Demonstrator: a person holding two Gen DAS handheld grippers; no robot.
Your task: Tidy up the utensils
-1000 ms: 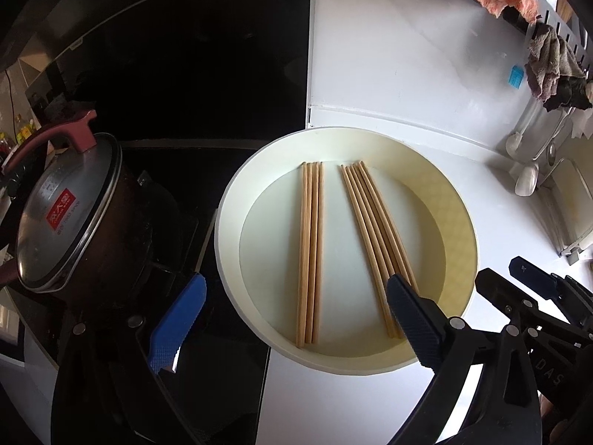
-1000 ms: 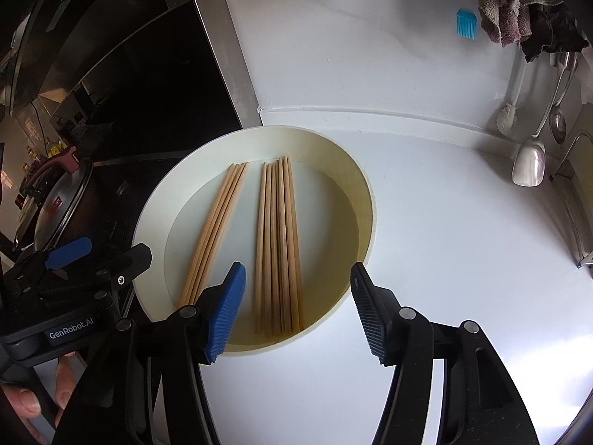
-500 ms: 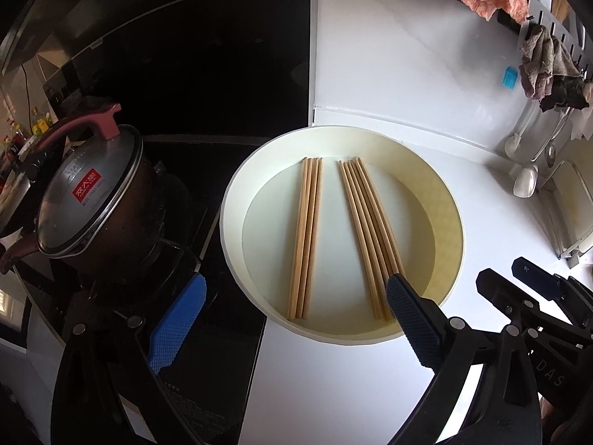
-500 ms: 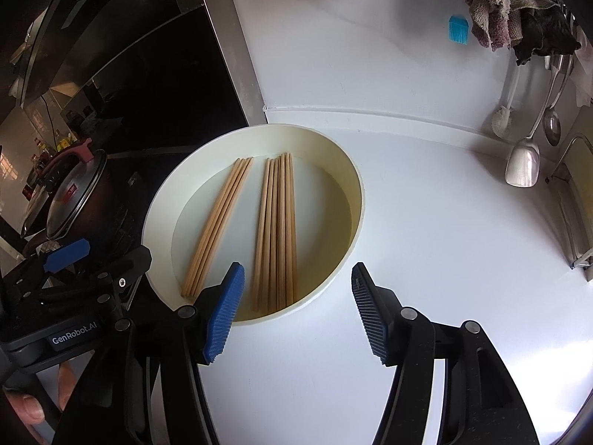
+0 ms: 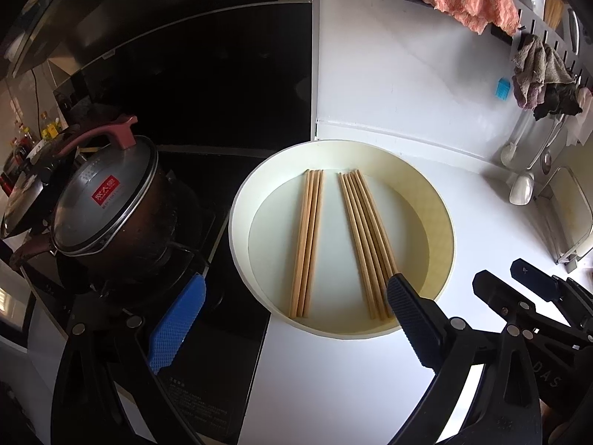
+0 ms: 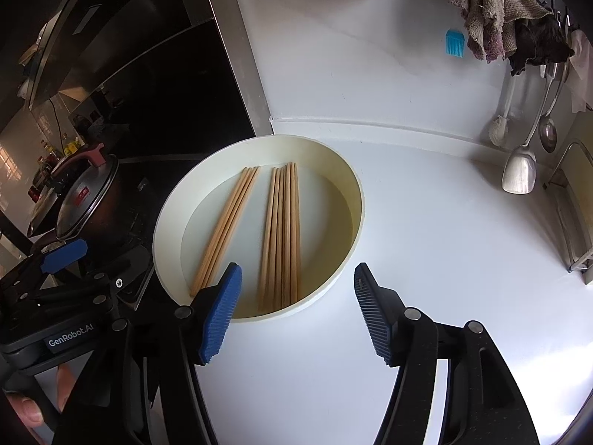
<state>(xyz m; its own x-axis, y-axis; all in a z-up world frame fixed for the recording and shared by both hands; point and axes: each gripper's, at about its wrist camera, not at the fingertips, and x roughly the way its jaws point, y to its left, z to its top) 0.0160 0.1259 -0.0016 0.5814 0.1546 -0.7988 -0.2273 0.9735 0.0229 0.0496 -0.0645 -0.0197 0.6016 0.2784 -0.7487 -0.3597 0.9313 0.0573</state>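
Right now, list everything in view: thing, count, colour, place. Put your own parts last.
tray: one, cream, round, on the white counter beside the hob.
smaller chopstick bundle: about four, light wood, flat in the tray, pot side.
larger chopstick bundle: about six, light wood, flat in the tray, apart from the first.
pot: one, dark with a glass lid and reddish handle, on the black hob.
cloths: one orange, some grey-brown and dark, hanging on the wall rail.
spatula: one, metal, hanging at the far right.
ladle: one, metal, next to it.
blue tag: one, on the wall.
left claw: open, blue pads, empty.
right claw: open, blue pads, empty.
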